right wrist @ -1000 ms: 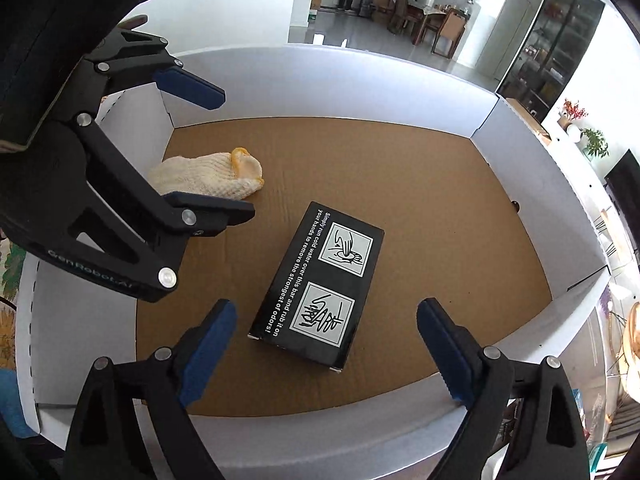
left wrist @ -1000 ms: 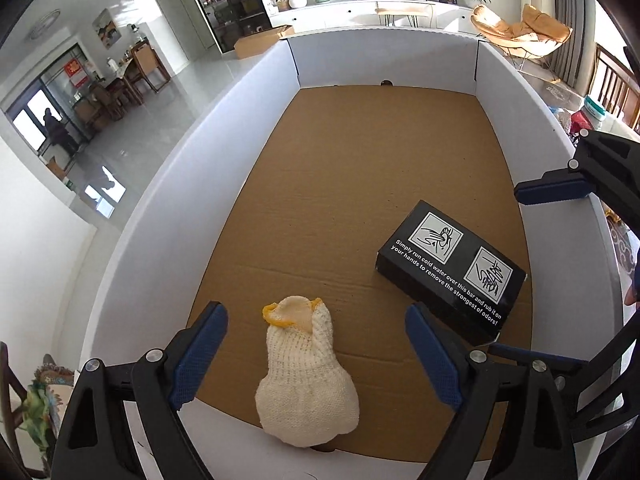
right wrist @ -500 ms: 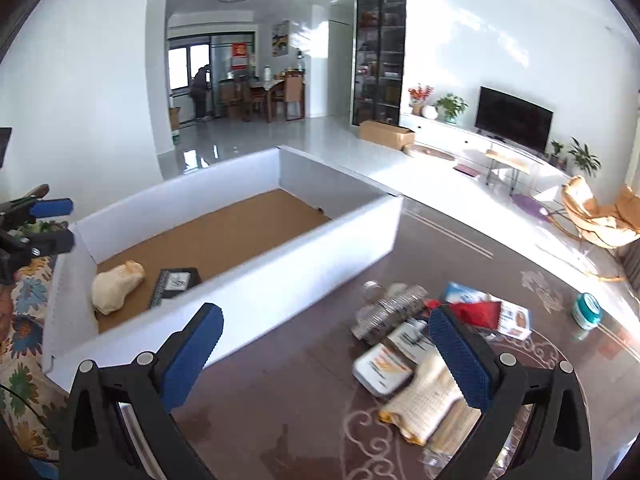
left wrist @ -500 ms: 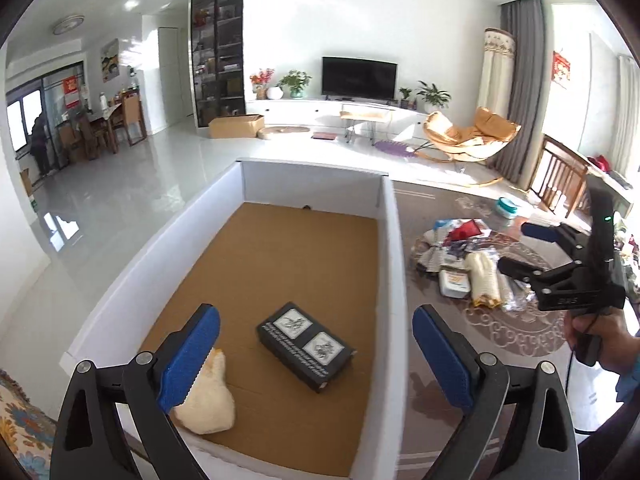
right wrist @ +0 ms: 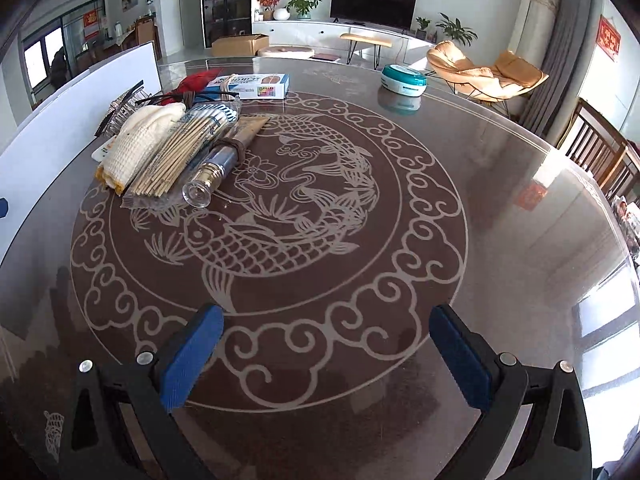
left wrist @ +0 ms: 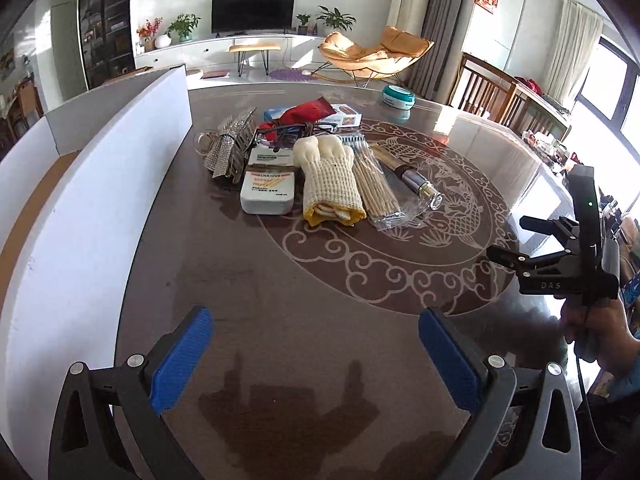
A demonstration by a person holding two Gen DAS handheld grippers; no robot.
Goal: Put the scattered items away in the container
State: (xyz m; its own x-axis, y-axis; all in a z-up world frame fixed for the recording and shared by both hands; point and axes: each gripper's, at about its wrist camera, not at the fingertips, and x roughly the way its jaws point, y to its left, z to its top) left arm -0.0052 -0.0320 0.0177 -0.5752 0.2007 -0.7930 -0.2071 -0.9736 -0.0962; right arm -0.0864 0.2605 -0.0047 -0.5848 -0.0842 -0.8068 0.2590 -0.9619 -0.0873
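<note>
A pile of scattered items lies on the round brown table: a cream knit glove (left wrist: 329, 176) (right wrist: 138, 140), a white packet (left wrist: 269, 192), a bag of wooden sticks (left wrist: 378, 188) (right wrist: 180, 152), a glass bottle (left wrist: 416, 182) (right wrist: 212, 172), a sparkly silver item (left wrist: 230, 146), a red pouch (left wrist: 304, 114) and a blue-white box (right wrist: 250, 85). The white-walled container (left wrist: 92, 208) stands at the left. My left gripper (left wrist: 316, 360) is open and empty, above the table short of the pile. My right gripper (right wrist: 326, 360) is open and empty; it also shows at the right in the left wrist view (left wrist: 560, 264).
A teal round tin (left wrist: 398, 98) (right wrist: 404, 78) sits at the table's far side. Wooden chairs (right wrist: 600, 156) stand at the right edge. The table bears a fish pattern (right wrist: 272, 216) in its middle. A lounge chair and TV stand lie beyond.
Both grippers have come out of the container and swung right over the table. The glove and black box left inside the container are out of view.
</note>
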